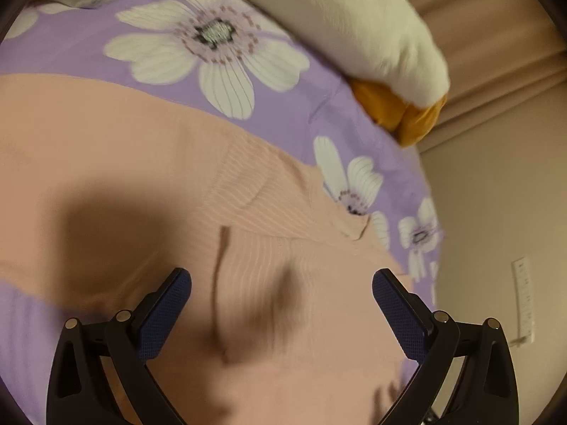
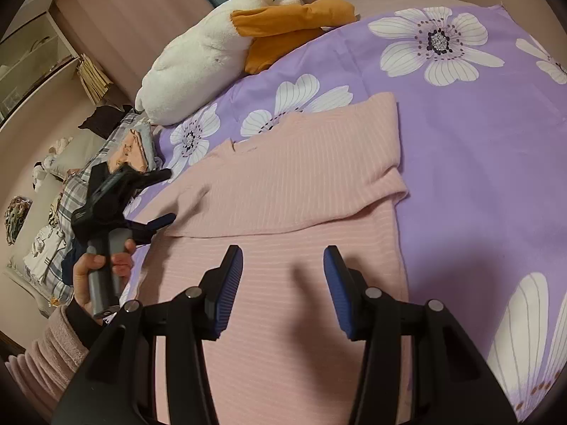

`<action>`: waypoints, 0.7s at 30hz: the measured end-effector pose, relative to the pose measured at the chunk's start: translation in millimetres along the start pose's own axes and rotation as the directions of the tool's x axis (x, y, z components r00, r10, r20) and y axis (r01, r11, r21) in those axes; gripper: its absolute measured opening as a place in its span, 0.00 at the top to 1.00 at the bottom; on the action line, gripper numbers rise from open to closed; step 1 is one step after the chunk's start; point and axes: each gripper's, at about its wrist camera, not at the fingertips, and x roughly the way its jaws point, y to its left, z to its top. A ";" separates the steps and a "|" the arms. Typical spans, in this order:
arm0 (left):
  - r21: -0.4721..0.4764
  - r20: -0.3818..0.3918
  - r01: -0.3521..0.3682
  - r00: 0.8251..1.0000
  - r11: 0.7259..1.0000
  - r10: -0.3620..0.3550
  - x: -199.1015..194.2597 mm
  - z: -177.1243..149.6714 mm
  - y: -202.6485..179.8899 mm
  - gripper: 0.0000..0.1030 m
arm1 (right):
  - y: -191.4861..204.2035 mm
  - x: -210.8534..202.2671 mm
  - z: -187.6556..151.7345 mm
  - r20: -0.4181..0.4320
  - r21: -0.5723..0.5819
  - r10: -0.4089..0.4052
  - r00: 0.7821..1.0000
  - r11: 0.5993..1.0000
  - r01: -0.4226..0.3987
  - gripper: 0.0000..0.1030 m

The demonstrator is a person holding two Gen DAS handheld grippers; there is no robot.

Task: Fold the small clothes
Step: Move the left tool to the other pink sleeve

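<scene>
A pink ribbed knit top (image 2: 283,184) lies flat on a purple flowered bedsheet (image 2: 478,134), with its upper part folded down across the body. My right gripper (image 2: 283,258) is open and empty, just above the top's lower body. My left gripper (image 1: 281,279) is open and empty, hovering close over the top (image 1: 248,184). It also shows in the right wrist view (image 2: 168,196) at the top's left edge, held in a hand.
A white plush duck with orange feet (image 2: 212,53) lies at the far side of the bed, also in the left wrist view (image 1: 354,17). A pile of folded clothes and plaid fabric (image 2: 131,148) sits left. Curtains and shelves stand behind.
</scene>
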 end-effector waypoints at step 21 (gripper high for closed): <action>-0.420 0.392 0.046 0.910 0.907 0.135 -218.1 -8.0 200.3 0.01 | 47.1 -3.3 -32.8 -0.055 -0.034 0.039 0.998 0.999 -0.041 0.51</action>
